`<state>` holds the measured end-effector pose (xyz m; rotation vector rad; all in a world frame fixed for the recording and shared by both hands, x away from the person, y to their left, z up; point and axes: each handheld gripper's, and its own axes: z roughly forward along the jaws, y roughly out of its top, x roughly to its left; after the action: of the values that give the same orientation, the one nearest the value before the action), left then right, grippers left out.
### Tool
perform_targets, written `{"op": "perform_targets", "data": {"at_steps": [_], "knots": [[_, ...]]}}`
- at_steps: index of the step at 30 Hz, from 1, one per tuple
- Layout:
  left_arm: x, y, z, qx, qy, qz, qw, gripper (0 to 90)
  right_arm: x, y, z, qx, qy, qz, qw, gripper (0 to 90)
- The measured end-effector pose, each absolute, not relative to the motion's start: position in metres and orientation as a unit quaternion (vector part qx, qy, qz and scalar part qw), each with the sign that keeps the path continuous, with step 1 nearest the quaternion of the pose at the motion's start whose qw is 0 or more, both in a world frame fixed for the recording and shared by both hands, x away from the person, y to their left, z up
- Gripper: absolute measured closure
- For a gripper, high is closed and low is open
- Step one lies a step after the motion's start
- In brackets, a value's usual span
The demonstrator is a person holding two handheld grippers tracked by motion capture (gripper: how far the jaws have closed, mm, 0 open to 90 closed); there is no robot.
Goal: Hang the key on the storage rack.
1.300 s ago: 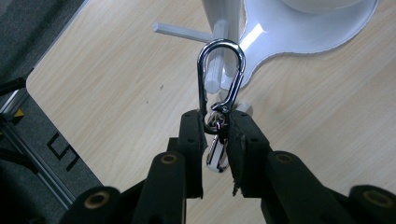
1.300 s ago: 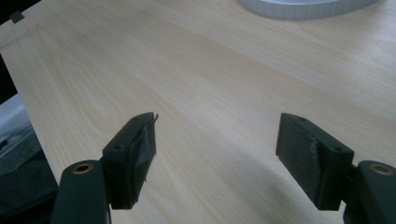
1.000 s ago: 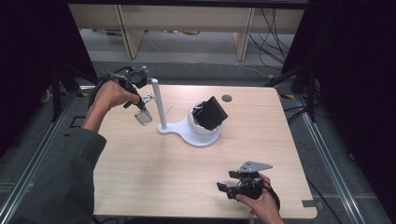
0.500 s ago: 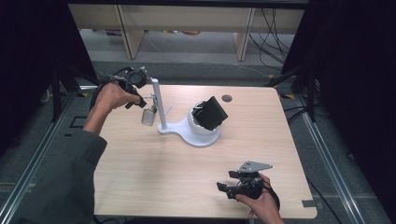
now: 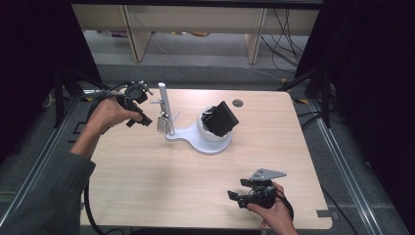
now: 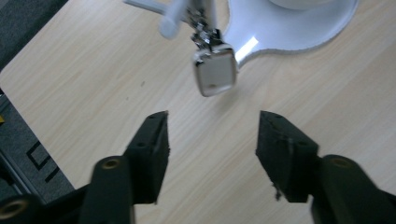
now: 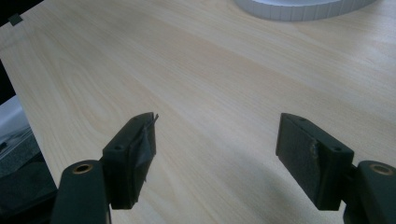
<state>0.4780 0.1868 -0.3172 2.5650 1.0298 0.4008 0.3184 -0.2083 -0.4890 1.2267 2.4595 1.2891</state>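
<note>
A white stand (image 5: 188,138) rises near the table's back, with a thin upright post (image 5: 164,100) carrying short pegs. A small silver square tag (image 5: 161,124) hangs by a chain from a peg beside the post. In the left gripper view the tag (image 6: 215,77) dangles just beyond my left gripper (image 6: 212,126), whose jaws have just been opening, with nothing between them. The same left gripper (image 5: 145,121) sits just left of the post in the high view. A black boxy object (image 5: 221,119) rests tilted in the stand's round cup. My right gripper (image 5: 234,198) stays open near the front edge, and the right gripper view (image 7: 217,130) has bare wood between its jaws.
The wooden table (image 5: 147,186) has a round cable hole (image 5: 238,103) at the back right. Wooden shelf legs (image 5: 132,34) stand behind it. Metal rails (image 5: 342,161) run along the right side. The stand's white base edge (image 7: 299,9) lies far ahead of the right gripper.
The left gripper let go of the silver tag, which now hangs from the post. The left hand has drawn back slightly from the post. The right hand stayed still.
</note>
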Motion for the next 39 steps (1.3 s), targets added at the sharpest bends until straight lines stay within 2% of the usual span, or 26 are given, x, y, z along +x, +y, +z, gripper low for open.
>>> {"op": "perform_targets", "data": {"at_steps": [2,5,6,11,14,15,23,24,31,39], "knots": [[0.465,0.189,-0.322,0.908,0.354,0.139,0.173,36.9,0.319,-0.209,-0.489,0.396,0.812,0.424,0.066,29.7],[0.455,0.19,-0.327,0.91,0.342,0.149,0.179,33.1,0.32,-0.209,-0.49,0.396,0.812,0.423,0.064,29.7],[0.446,0.19,-0.332,0.912,0.342,0.137,0.182,30.2,0.319,-0.208,-0.489,0.401,0.81,0.424,0.06,29.7],[0.434,0.19,-0.343,0.91,0.339,0.138,0.197,26.7,0.32,-0.208,-0.49,0.394,0.813,0.423,0.065,29.7],[0.418,0.189,-0.357,0.907,0.328,0.135,0.228,26.6,0.317,-0.207,-0.49,0.412,0.805,0.424,0.048,29.7],[0.414,0.189,-0.36,0.908,0.327,0.128,0.23,26.4,0.32,-0.209,-0.49,0.398,0.812,0.423,0.066,29.7],[0.379,0.184,-0.388,0.912,0.302,0.106,0.257,24.3,0.319,-0.207,-0.491,0.404,0.808,0.426,0.055,29.7],[0.376,0.183,-0.39,0.911,0.301,0.106,0.262,24.3,0.32,-0.209,-0.49,0.397,0.812,0.422,0.065,29.7],[0.363,0.181,-0.408,0.91,0.294,0.092,0.277,23.7,0.32,-0.209,-0.491,0.405,0.808,0.426,0.053,29.7],[0.355,0.183,-0.421,0.903,0.297,0.097,0.294,23.4,0.32,-0.21,-0.49,0.405,0.807,0.425,0.065,29.7]]}}
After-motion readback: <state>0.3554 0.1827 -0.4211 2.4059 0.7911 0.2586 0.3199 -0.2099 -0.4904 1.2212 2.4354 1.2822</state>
